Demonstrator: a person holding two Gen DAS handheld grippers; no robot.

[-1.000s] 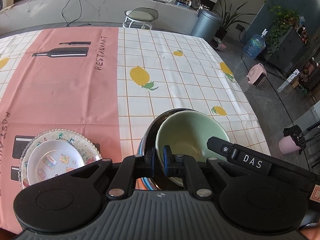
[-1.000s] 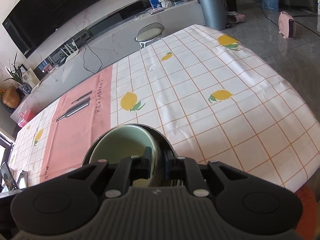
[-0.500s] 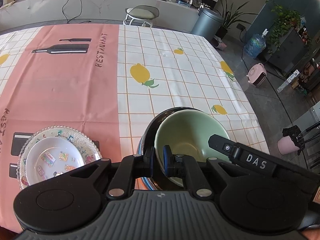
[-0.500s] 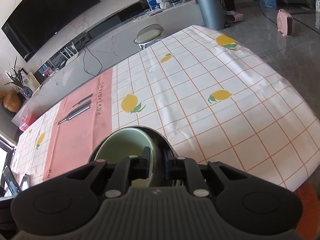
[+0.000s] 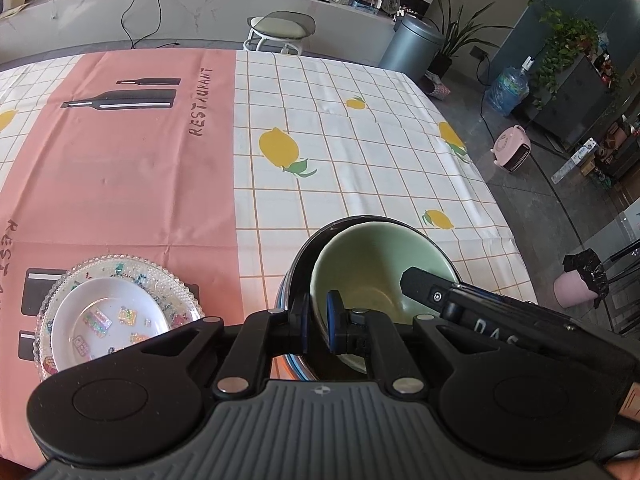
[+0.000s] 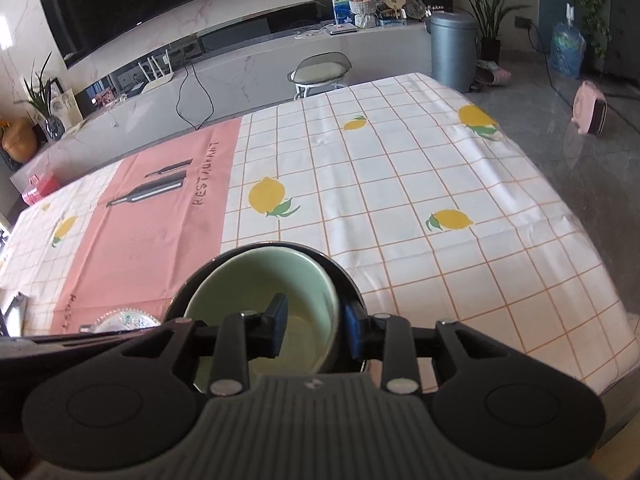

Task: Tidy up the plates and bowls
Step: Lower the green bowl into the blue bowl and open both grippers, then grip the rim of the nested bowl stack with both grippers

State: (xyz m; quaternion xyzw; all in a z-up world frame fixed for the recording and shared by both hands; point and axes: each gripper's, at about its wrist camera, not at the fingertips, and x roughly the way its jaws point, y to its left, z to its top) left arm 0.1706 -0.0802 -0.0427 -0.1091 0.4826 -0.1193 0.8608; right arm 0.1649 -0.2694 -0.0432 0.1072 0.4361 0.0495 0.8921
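Most of the tablecloth (image 5: pixel 360 152) is wide open from 10 to 2 o'clock, nothing on it out there. Down near 8 o'clock the glass plate (image 5: pixel 168 280) with a white dish (image 5: pixel 108 312) on it blocks that corner. At 6 o'clock the green bowl (image 5: pixel 380 268) nested in the dark bowl (image 5: pixel 316 240) fills the near edge, with only a narrow strip of cloth between them and the plates.

green bowl (image 5: pixel 372 264) nested in black bowl (image 5: pixel 298 272); white plate (image 5: pixel 108 316) on glass plate (image 5: pixel 176 288).
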